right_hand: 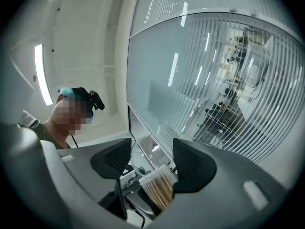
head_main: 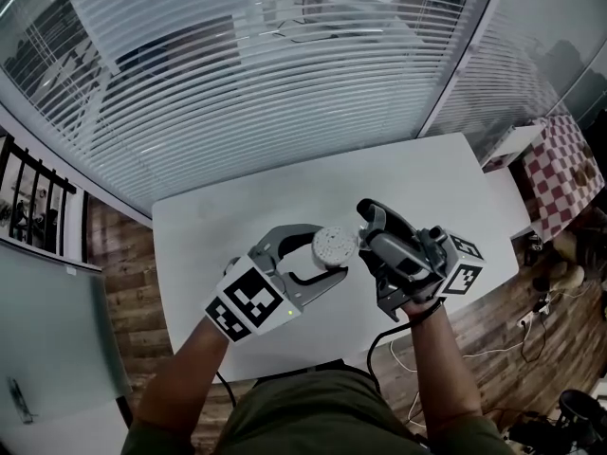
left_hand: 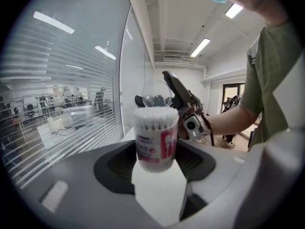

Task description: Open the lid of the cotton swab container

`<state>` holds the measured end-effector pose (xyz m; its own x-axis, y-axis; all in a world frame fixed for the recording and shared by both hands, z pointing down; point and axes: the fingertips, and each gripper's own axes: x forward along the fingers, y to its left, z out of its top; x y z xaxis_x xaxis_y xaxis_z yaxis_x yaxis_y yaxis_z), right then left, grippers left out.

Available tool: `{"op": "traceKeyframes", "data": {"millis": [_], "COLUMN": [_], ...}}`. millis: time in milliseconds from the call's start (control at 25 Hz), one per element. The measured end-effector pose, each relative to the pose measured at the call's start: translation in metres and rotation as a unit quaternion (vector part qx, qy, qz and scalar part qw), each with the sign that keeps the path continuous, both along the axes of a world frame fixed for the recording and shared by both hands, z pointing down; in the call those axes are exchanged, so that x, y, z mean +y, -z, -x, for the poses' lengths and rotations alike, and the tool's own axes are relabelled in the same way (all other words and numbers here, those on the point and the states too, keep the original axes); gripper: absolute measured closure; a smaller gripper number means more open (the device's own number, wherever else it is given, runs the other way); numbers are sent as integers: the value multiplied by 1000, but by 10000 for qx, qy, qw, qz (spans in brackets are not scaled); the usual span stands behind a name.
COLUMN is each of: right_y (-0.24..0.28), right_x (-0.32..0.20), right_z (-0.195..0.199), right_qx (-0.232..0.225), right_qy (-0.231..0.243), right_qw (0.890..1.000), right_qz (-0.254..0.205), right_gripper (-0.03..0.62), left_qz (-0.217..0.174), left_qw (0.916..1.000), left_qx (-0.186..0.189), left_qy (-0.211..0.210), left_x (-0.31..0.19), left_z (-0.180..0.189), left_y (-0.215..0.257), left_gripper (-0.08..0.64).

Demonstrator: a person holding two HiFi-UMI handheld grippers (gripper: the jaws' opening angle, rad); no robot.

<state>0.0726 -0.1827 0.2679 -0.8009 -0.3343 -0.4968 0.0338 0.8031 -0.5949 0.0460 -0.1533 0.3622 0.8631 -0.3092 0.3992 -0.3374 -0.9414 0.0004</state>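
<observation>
The cotton swab container (left_hand: 155, 144), a clear tub with a pink and white label and packed with white-tipped swabs, is held upright over the white table (head_main: 228, 221). My left gripper (left_hand: 156, 152) is shut on its sides. In the head view its round white top (head_main: 334, 246) shows between the two grippers. The clear domed lid (left_hand: 153, 90) is off the tub, just above and behind the swab tips. My right gripper (right_hand: 151, 159) is shut on the lid (right_hand: 148, 151), and the swab sticks (right_hand: 160, 187) show below it. In the head view the right gripper (head_main: 364, 239) sits right of the tub.
A glass wall with slatted blinds (head_main: 218, 74) runs along the table's far side. Wooden floor (head_main: 119, 282) lies to the left. A red-checked cloth (head_main: 566, 173) and a white box (head_main: 512, 145) stand off the right end. A black cable (head_main: 379, 344) hangs from the near edge.
</observation>
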Motion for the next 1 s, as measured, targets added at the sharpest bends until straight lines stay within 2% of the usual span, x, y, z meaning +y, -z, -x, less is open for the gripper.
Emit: {"op": "traceKeyframes", "data": {"millis": [160, 520, 1000], "right_y": [4, -1, -22], "right_x": [-2, -3, -1], "right_z": [-4, -14, -25], "right_qx": [-139, 43, 140], "right_qy": [-52, -284, -386], "right_qw": [9999, 9995, 9985], "right_qz": [25, 120, 371], "right_gripper": [319, 321, 322], "left_qz": [-24, -85, -179], "left_qw": [9999, 9992, 9989], "left_qx": [103, 222, 220], "left_qy": [71, 322, 377], "left_x": [-2, -9, -9], "left_z": [-3, 5, 10], "left_y": [4, 10, 11], "left_gripper": [302, 302, 302]}}
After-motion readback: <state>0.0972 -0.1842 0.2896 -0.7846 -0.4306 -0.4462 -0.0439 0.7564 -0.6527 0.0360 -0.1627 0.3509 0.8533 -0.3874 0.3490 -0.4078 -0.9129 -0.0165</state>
